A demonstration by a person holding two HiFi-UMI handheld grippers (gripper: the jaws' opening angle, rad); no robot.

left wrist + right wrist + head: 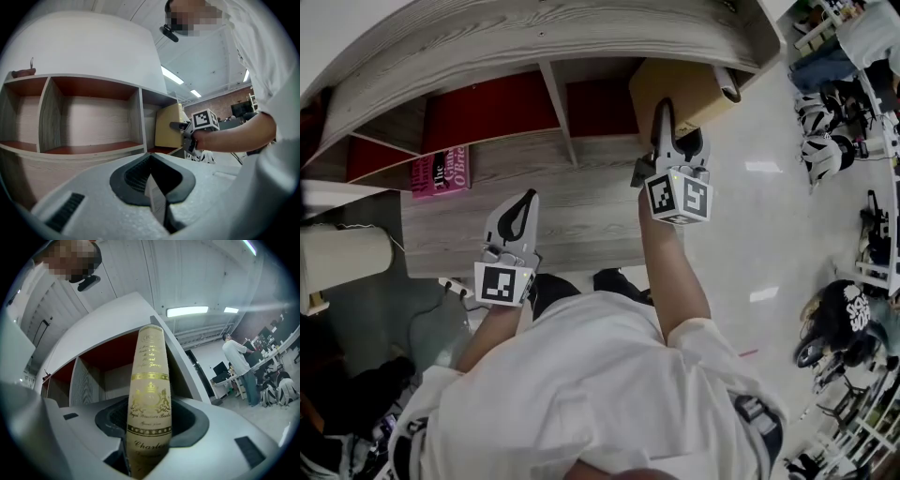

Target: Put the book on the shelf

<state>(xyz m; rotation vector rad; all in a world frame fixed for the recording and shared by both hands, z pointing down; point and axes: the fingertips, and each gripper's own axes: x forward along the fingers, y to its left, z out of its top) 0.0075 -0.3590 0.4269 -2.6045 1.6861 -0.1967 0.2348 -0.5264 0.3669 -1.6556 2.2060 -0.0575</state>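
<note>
A tan book [680,89] with a cream, gold-printed spine [150,380] stands upright between the jaws of my right gripper [666,141], which is shut on it. The book is at the mouth of the right-hand compartment of the grey wooden shelf [581,202] with red back panels. From the left gripper view the book [168,126] and right gripper [182,127] sit just at that compartment's opening. My left gripper [523,211] hangs lower and to the left, in front of the shelf [89,150]. Its jaws are closed on a thin white paper slip [154,197].
A pink book [441,173] lies in the shelf's left compartment. A white roll [342,258] stands at the far left. Helmets and bags [820,141] crowd the floor at the right. A person [239,362] stands by desks in the background.
</note>
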